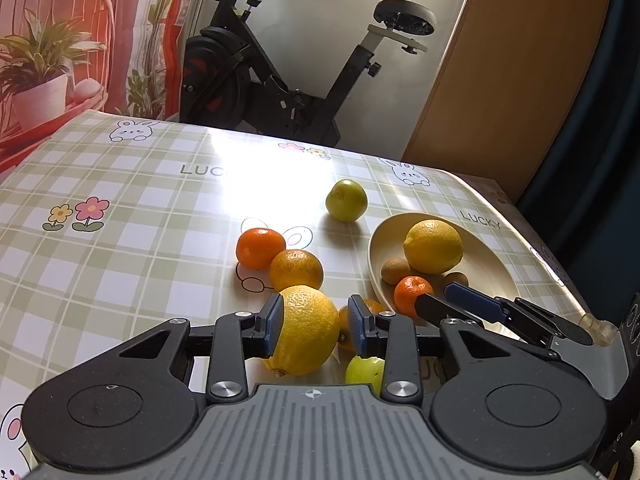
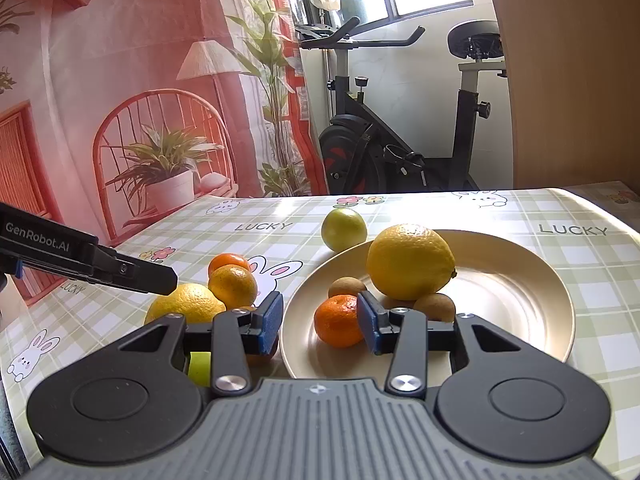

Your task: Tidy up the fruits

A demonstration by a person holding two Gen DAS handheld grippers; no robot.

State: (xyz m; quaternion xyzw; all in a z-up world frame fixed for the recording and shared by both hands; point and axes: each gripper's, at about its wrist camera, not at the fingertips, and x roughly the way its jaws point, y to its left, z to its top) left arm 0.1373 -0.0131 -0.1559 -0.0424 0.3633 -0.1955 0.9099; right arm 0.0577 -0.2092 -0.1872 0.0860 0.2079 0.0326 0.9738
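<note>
The left gripper (image 1: 316,326) stands spread around a lemon (image 1: 306,330), its fingers (image 1: 273,322) unclenched. The right gripper (image 2: 320,322) gapes beside a tangerine (image 2: 339,326) in the plate (image 2: 520,312).

Left tongs (image 1: 316,328) low and near, black arms spread, blue pads (image 1: 274,322) facing inward; left pad flat against a held object, right pad seemingly just clear of it. Right tongs (image 2: 320,324) also low and near, jaws parted, blue pads (image 2: 370,328) apart with open space between. Seen from the left camera, right tongs (image 1: 440,300) reaching in from the right, tilted slightly downward. From the right camera, left tongs' black finger (image 2: 132,274) entering from the left.
</note>
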